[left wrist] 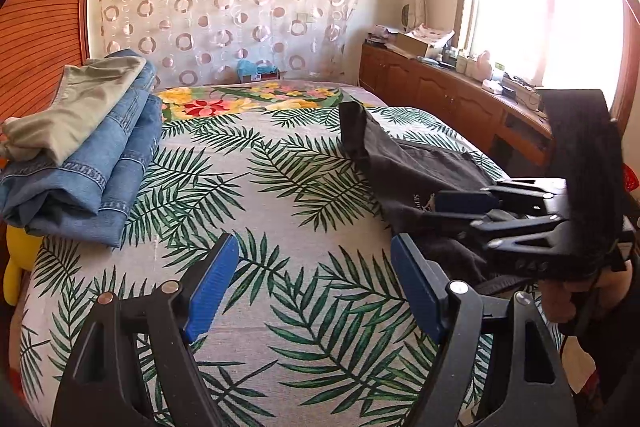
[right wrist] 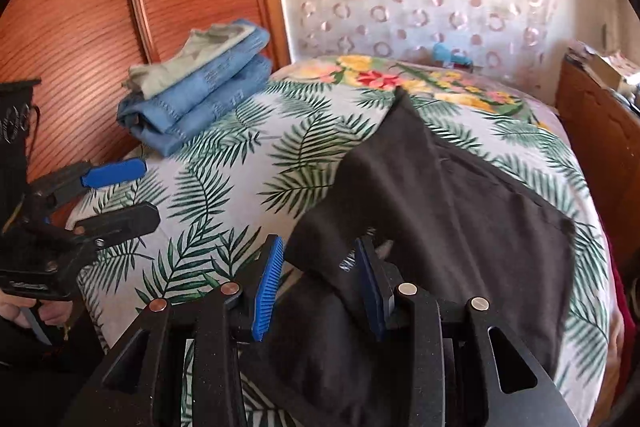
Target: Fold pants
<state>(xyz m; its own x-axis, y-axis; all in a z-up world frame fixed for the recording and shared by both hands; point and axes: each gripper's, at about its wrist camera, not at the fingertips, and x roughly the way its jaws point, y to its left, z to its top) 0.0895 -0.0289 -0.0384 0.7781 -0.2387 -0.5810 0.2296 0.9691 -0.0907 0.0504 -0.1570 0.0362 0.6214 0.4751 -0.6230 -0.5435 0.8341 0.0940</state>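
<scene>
Dark grey pants [left wrist: 400,163] lie spread over the right half of the leaf-print bed sheet [left wrist: 280,187], one leg reaching toward the far end. In the right wrist view the pants [right wrist: 460,207] rise in a fold at their near edge. My right gripper [right wrist: 318,243] straddles that fold with a visible gap beside its left pad, so the blue pads do not press on it. From the left wrist view the right gripper [left wrist: 434,209] rests low over the pants. My left gripper [left wrist: 316,243] hangs wide open above bare sheet, holding nothing, and shows as the left gripper [right wrist: 150,191] at the left.
A pile of folded blue jeans [left wrist: 88,163] topped by khaki trousers [left wrist: 80,111] sits at the bed's left side, the same pile [right wrist: 200,95] against a wooden panel [right wrist: 80,27]. A wooden cabinet [left wrist: 440,95] with clutter runs along the right under the window. A yellow toy [left wrist: 18,259] lies left.
</scene>
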